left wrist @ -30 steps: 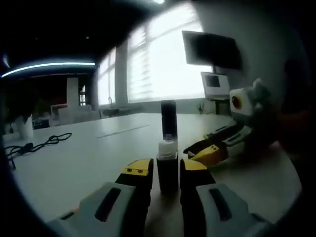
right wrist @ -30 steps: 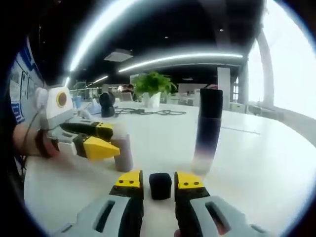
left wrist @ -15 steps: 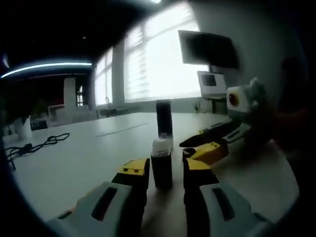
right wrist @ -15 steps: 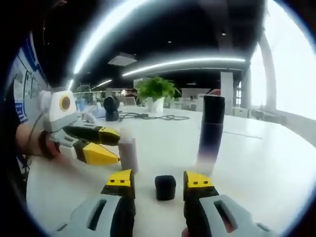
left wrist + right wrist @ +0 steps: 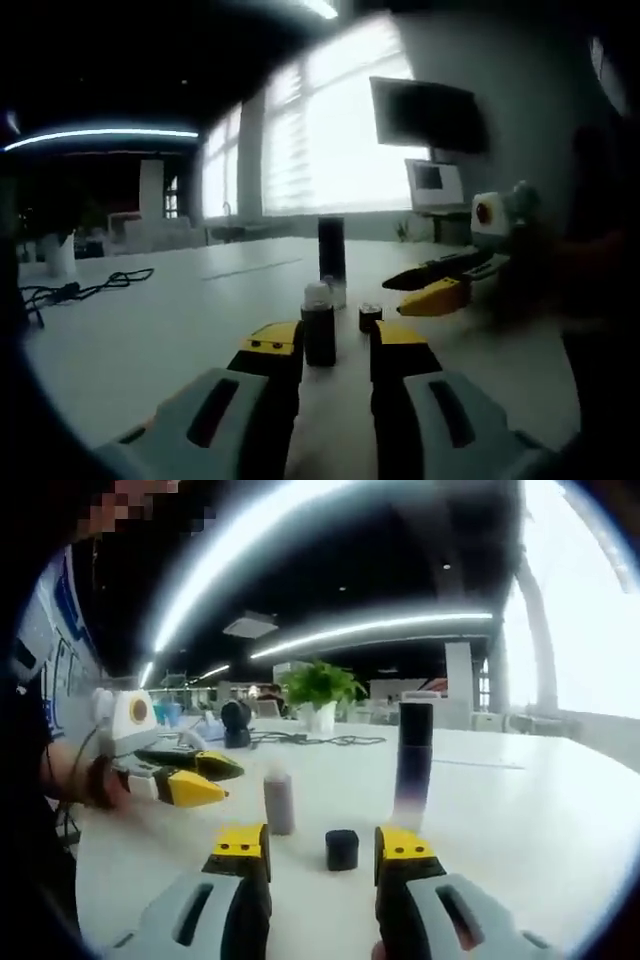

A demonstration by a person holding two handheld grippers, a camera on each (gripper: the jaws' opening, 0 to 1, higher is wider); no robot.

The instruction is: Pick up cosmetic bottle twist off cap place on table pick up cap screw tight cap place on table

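A small dark cosmetic bottle (image 5: 318,335) with a bare white neck stands upright on the white table (image 5: 150,340), just beyond my left gripper (image 5: 337,340), which is open and not touching it. Its black cap (image 5: 341,849) sits on the table a little ahead of my right gripper (image 5: 320,842), also open and holding nothing. In the right gripper view the bottle (image 5: 279,802) stands left of the cap, with the left gripper (image 5: 225,780) apart from it further left. The left gripper view has the cap (image 5: 370,317) right of the bottle and the right gripper (image 5: 395,297) beyond it.
A tall dark bottle (image 5: 413,765) stands upright just behind the cap, also seen as the tall bottle (image 5: 332,250) in the left gripper view. A black cable (image 5: 80,290) lies at the far left. A potted plant (image 5: 318,690) and a dark round device (image 5: 236,723) stand at the table's far end.
The left gripper has let go of the bottle and drawn back from it. The right gripper has opened wider and pulled away from the cap, which stays on the table.
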